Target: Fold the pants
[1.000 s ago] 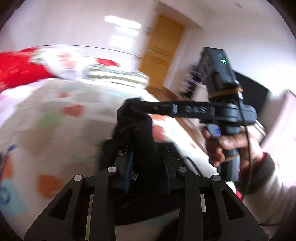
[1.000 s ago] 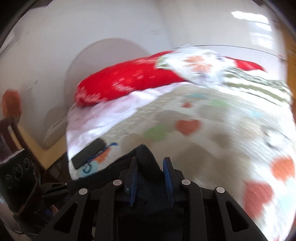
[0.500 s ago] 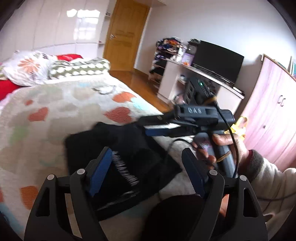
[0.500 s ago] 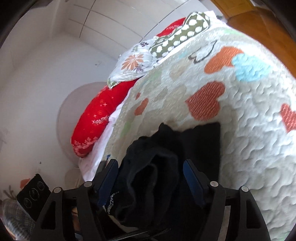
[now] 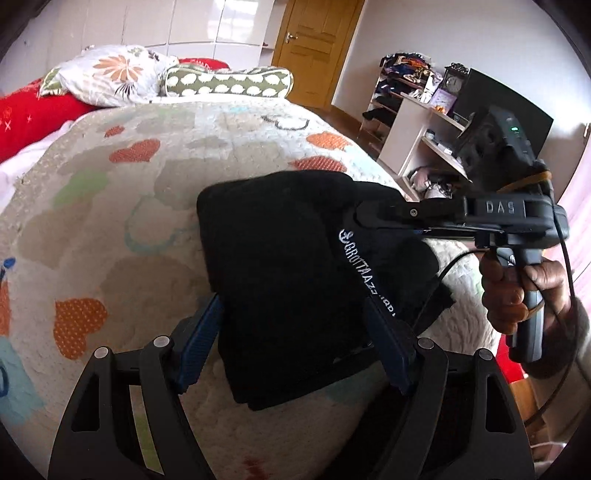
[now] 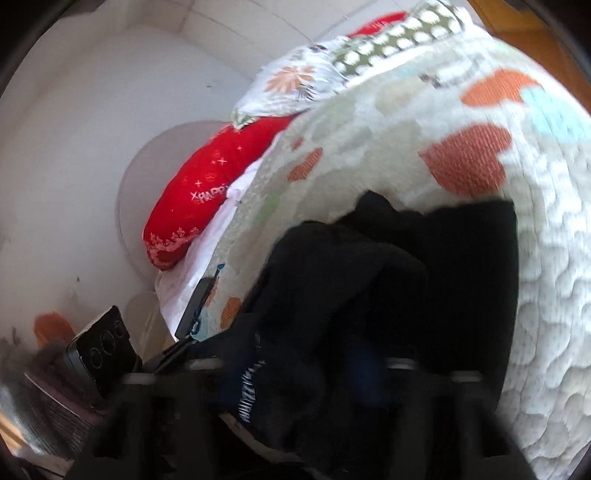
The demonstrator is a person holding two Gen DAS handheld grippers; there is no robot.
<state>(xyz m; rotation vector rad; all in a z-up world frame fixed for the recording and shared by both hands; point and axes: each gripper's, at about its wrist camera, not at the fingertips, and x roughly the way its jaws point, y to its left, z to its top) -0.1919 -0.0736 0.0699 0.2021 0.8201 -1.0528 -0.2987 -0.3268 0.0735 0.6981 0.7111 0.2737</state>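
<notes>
Blurring right hand-held gripper (image 6: 291, 373), folded black pants (image 5: 288, 280) partly hiding its fingers

**Materials and surface finish**

Black folded cloth pants (image 5: 280, 280) — soft, matt knit, with white printed lettering (image 5: 364, 271) along one edge. Quilted cream bedspread with coloured hearts (image 5: 122, 206): stitched cloth, puffed and bumpy, matt. Red cloth pillow (image 6: 207, 206) carries shiny metallic print. Left gripper (image 5: 291, 349) — matt black plastic frame, blue rubbery-looking pads (image 5: 199, 345), small bright metal pins. Right gripper (image 5: 376, 218): matt black plastic body with raised lettering. Orange-brown wooden door (image 5: 317, 44), smooth, slight sheen. White wardrobe fronts (image 5: 207, 26) look glossy.
</notes>
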